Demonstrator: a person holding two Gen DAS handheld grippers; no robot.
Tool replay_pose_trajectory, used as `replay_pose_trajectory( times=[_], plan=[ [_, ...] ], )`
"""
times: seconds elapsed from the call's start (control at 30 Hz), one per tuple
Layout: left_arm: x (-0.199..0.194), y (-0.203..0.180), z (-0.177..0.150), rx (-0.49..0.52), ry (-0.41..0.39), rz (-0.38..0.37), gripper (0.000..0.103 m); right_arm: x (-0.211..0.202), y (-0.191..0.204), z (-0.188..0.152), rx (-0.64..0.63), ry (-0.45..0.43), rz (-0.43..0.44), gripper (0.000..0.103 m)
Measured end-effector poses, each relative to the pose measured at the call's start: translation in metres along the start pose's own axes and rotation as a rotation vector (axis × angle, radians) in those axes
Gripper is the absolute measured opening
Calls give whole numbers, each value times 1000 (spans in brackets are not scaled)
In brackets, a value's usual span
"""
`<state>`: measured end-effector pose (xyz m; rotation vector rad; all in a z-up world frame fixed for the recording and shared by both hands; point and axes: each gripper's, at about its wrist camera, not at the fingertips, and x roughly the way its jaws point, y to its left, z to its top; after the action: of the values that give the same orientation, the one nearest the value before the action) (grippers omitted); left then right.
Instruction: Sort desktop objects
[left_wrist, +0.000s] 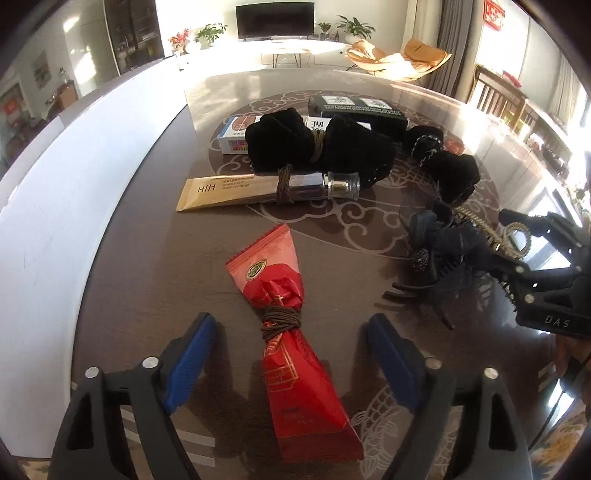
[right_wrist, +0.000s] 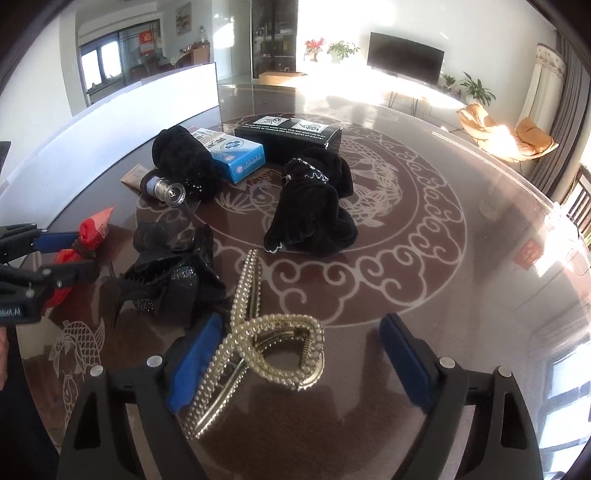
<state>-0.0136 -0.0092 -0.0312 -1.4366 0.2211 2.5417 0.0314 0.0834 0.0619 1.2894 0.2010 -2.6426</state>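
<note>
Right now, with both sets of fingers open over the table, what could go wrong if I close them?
1. The pearl hair clip touches only the right gripper's left finger; closing might push it sideways rather than grip it.
2. The red packet lies loose between the left gripper's fingers and may crumple or slip.
3. The black claw clip lies close by and could snag.

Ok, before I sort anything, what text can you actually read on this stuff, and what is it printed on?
"HIH": gold tube.
"DAS": right tongs, on the black body.
Black box: white English lines, only partly legible, roughly "remove the strongest of odors".
Blue-and-white box: characters too blurred.
Red packet: round seal and gold print, unreadable.
</note>
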Motion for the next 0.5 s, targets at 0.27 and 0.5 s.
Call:
replay_pose_trajectory(
  times=[0.27,0.5],
  plan=[
    [-3,12,-3,-49,8,5,89,1,-2,3,-2,-8,71,77],
    [1,18,-4,-55,20,12,100,-10,-10,-13,-31,-1,35,79]
  ],
)
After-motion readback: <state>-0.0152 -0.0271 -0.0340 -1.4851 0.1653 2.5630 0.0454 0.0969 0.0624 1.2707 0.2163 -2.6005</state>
